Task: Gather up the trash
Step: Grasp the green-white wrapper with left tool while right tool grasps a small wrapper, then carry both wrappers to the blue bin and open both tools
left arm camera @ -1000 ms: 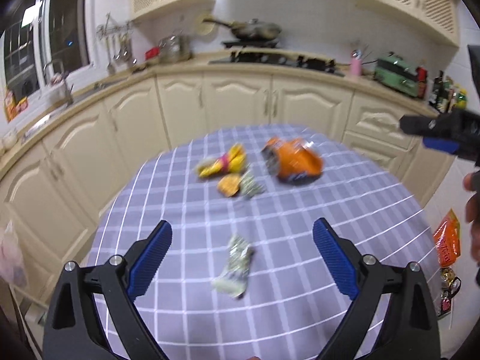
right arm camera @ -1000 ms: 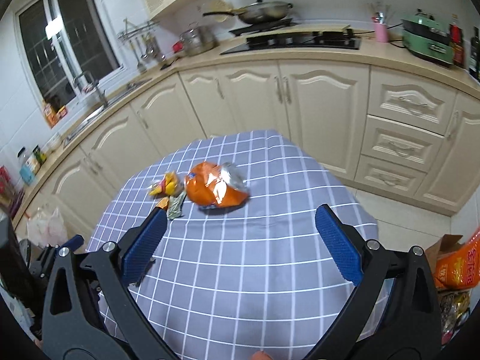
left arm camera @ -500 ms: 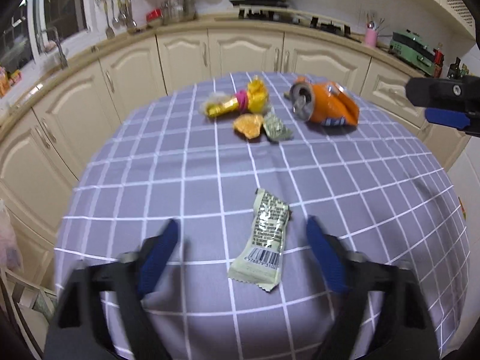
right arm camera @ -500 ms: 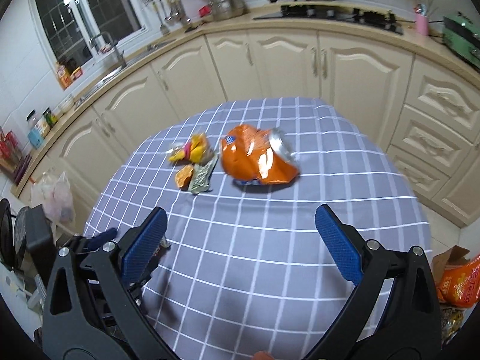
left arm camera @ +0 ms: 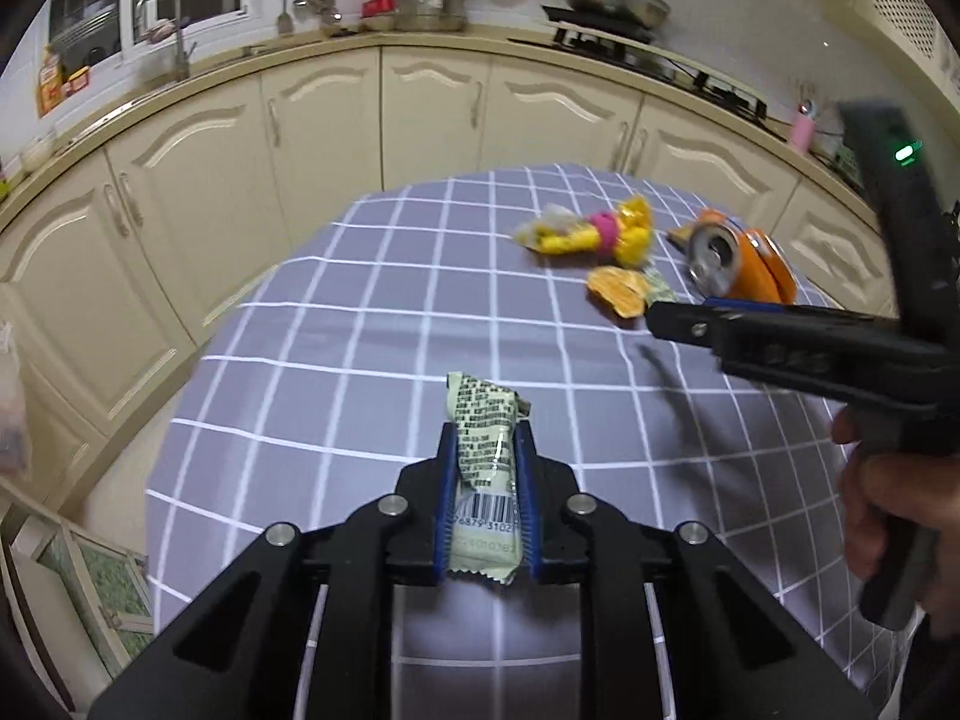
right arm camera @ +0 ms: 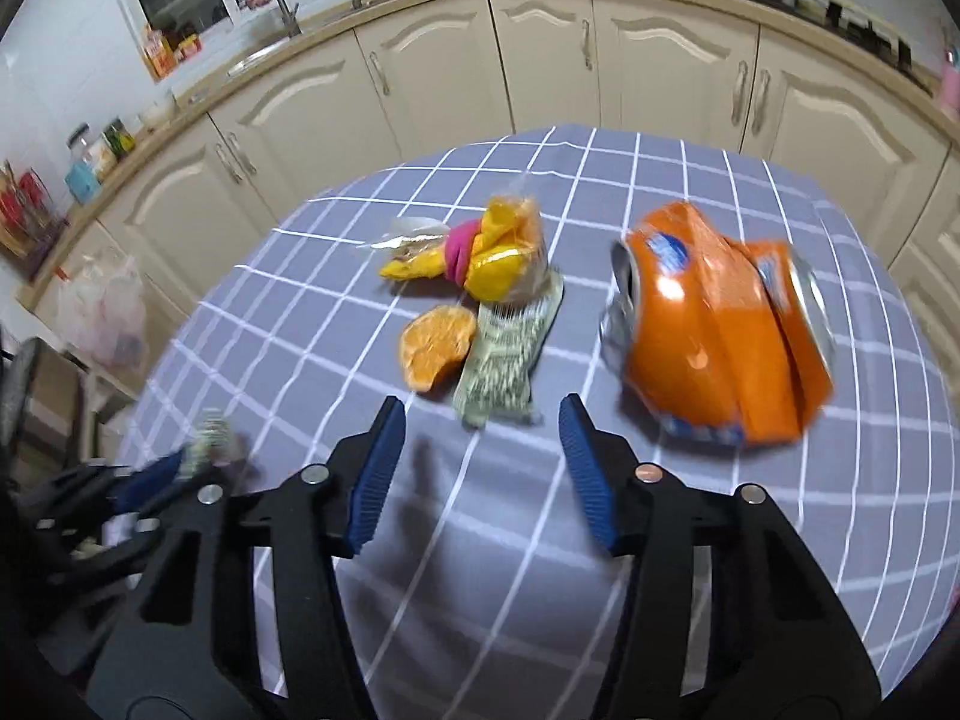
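Pressure from the two blue pads of the left gripper [left arm camera: 485, 468] holds a pale green snack wrapper [left arm camera: 485, 450], which stands between them with its barcode end toward the camera and its printed end pointing out over the table [left arm camera: 336, 348]. The left wrist view shows this pinch clearly; in the right wrist view the same gripper [right arm camera: 174, 468] is only a blurred dark shape at the lower left with a bit of the wrapper [right arm camera: 210, 438] at its tip. The right gripper [right arm camera: 480, 468] is spread apart, with nothing between its pads, and it hangs just above the checked grey cloth. Just beyond its tips lies a second greenish wrapper [right arm camera: 510, 354], and an orange peel [right arm camera: 435, 345] touches it on the left side. Behind these two lies a yellow wrapper with a pink band [right arm camera: 480, 252]. To the right of them, apart, lies a crushed orange can [right arm camera: 720, 324] on its side. The left wrist view sees the right gripper [left arm camera: 780, 336] from the side, so there I cannot tell how wide it stands, but it shows the person's hand [left arm camera: 888, 510] around the handle, and the open silver top of the can [left arm camera: 738, 264], which the right wrist view shows only at an angle. Cream cabinets [left arm camera: 432, 114] curve around behind the table.
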{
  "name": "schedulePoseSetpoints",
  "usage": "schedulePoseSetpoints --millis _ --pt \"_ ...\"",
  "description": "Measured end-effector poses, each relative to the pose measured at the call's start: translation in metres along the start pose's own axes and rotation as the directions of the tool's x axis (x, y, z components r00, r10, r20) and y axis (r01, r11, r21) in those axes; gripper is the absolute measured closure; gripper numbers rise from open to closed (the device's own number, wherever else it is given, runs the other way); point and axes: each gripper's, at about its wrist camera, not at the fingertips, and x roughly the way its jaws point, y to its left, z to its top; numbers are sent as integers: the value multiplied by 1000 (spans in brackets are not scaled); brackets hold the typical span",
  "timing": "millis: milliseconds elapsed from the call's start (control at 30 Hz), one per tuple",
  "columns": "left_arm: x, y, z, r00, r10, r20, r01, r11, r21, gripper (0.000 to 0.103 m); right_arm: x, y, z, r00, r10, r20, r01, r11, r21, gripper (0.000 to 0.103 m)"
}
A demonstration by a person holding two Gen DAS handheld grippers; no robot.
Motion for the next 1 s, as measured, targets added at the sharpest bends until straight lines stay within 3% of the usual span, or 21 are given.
schedulePoseSetpoints --millis 100,167,267,433,733,800,867,933,1000 --pt "-4 6 0 1000 1 5 -1 1000 -12 86 11 6 4 998 -53 18 54 997 -47 55" --pt "-6 5 0 1000 -2 6 2 1000 -13 86 13 10 4 996 -88 32 91 992 -88 65" --pt "-7 2 -1 1000 -14 6 14 1000 -12 86 9 8 2 998 -58 27 60 994 -87 73" --pt "-8 -3 -1 1000 -26 7 26 1000 -3 85 -6 -3 -16 1000 3 15 -2 998 -59 78" --pt "-15 -15 -6 999 -45 8 45 999 3 85 -45 -17 -65 998 69 -10 -69 998 -2 78" --pt "-16 -21 -8 999 -52 4 52 999 8 85 -44 -18 -66 996 94 -9 -94 996 -6 70" --pt "-16 -25 -9 998 -55 2 55 998 14 85 -42 -10 -62 999 53 0 -53 998 -39 45" --pt "-19 -28 -9 998 -60 4 60 998 15 85 -35 0 -60 1000 -17 16 19 995 -96 46" --pt "-24 -30 -9 998 -60 12 60 998 15 85 -35 5 -61 997 -65 32 69 989 -129 61"
